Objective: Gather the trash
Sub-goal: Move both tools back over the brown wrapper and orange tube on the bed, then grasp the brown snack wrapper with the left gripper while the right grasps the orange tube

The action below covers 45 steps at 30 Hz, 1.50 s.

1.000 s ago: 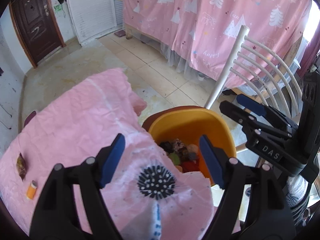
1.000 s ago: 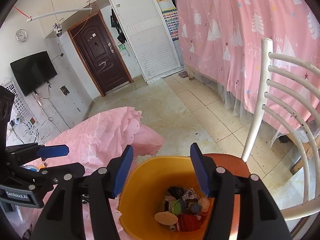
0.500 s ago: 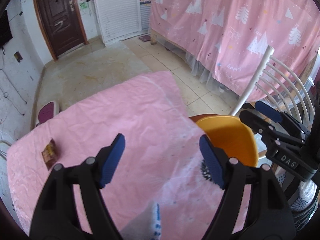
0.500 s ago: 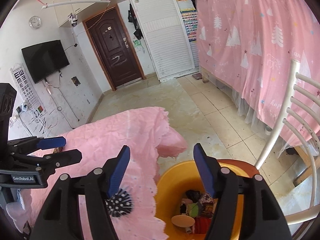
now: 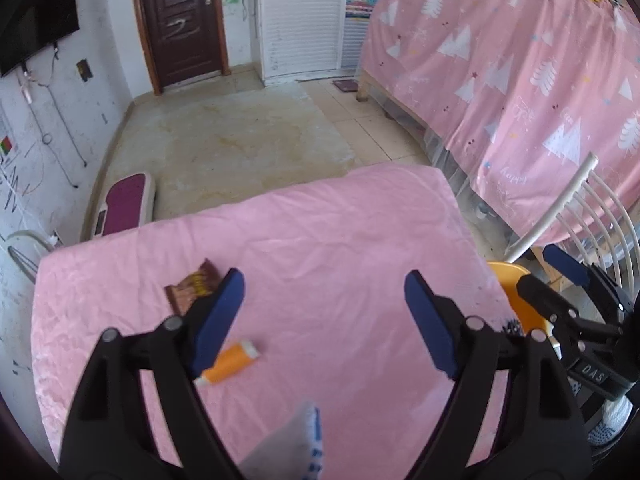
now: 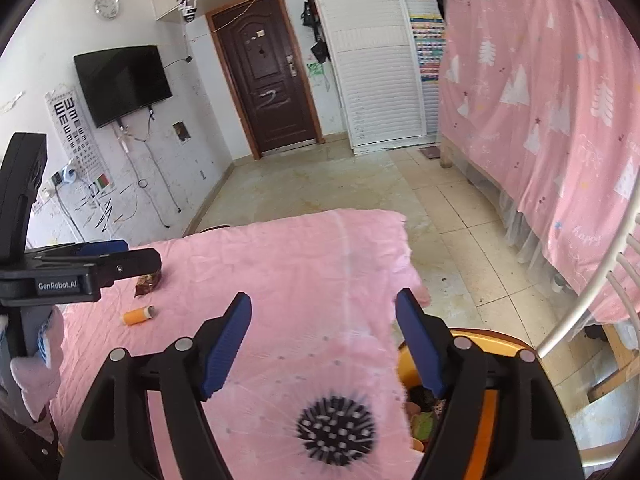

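**Ana:** Trash lay in two spots on the pink tablecloth [image 5: 340, 240]: a brown snack wrapper [image 5: 193, 286] toward the far left, and an orange tube [image 5: 229, 362] with a white cap nearer the camera, a little apart from it.

**Ben:** And the left gripper [image 5: 320, 312]?

**Ana:** Its blue-padded jaws stood wide apart with nothing between them, held above the cloth. In the left wrist view its left finger overlapped the wrapper's near corner and the tube's upper end, but I couldn't tell whether it touched either.

**Ben:** The right gripper [image 6: 324, 336]?

**Ana:** Also spread wide and empty. It sat over the table's near right corner, with a black spiky print [image 6: 336, 428] on the cloth showing between its fingers.

**Ben:** Where was the bin?

**Ana:** An orange bucket [image 6: 486, 396] stood just beside the table's right edge, below the right gripper's right finger. Some mixed scraps [image 6: 422, 420] showed inside it, mostly hidden by the cloth's edge and the finger. A white slatted chair [image 6: 580, 312] stood just behind the bucket.

**Ben:** Could the right camera see the table trash?

**Ana:** Yes, the tube [image 6: 138, 315] and wrapper [image 6: 147, 282] both lay at far left, near the left gripper [image 6: 116, 260].
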Each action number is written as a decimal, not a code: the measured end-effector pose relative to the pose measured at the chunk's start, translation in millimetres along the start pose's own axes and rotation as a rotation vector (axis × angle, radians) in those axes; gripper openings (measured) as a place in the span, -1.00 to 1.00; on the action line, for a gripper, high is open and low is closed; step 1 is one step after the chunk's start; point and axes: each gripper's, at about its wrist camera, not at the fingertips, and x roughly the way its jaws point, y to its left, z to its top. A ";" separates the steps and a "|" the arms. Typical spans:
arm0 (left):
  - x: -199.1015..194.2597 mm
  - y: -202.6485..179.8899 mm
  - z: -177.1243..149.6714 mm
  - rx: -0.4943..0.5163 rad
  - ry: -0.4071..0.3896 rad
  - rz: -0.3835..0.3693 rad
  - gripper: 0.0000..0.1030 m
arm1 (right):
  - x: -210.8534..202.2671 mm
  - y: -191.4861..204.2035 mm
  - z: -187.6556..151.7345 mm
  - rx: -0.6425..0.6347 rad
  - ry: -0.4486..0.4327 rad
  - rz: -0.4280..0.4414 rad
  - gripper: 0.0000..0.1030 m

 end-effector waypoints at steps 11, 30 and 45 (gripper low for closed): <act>2.2 50.2 -5.6 -0.088 0.010 0.036 0.59 | 26.0 62.3 6.5 -0.087 0.042 0.052 0.30; 43.6 104.4 -10.4 -0.214 0.108 0.079 0.66 | 77.3 157.2 -0.1 -0.250 0.154 0.149 0.38; 74.6 98.1 -5.9 -0.182 0.177 0.064 0.18 | 95.6 175.9 -9.4 -0.285 0.203 0.185 0.41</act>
